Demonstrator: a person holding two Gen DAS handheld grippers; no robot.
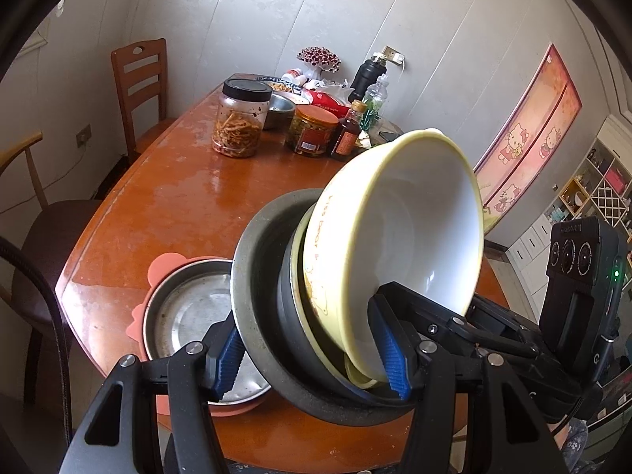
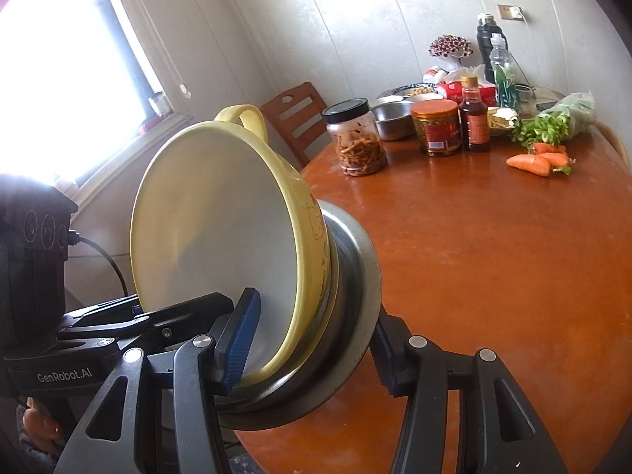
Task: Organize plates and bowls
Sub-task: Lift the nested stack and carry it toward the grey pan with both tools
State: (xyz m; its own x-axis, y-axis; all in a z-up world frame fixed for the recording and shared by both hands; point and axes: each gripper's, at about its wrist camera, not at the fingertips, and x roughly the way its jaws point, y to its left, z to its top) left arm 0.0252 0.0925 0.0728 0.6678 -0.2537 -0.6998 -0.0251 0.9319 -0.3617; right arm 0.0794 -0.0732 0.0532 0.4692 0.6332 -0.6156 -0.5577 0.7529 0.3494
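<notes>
Your left gripper [image 1: 312, 355] is clamped on a nested stack of dishes: one blue pad [image 1: 227, 359] presses the outside of the grey metal bowl [image 1: 252, 300], the other sits inside the yellow bowl [image 1: 414, 229] that nests on top. The stack is tilted on its side in the centre of the left wrist view, lifted off the desk [image 1: 197, 181], with the white inside of the yellow bowl facing right.

Your right gripper [image 2: 312, 351] grips the same stack from the other side. In its view the stack fills the left-centre, the yellow bowl [image 2: 221, 229] with its handle at the top and the grey metal bowl [image 2: 355, 276] behind it. One pad lies against the yellow bowl's inside; the other finger is behind the grey rim.

At lower left of the left wrist view a steel plate [image 1: 189, 316] rests on a pink mat [image 1: 166, 264] on the desk, partly behind the held stack.

Jars [image 2: 357, 138], a sauce bottle [image 2: 474, 118] and carrots [image 2: 537, 160] stand at the upper right of the right wrist view, well apart from the stack.
</notes>
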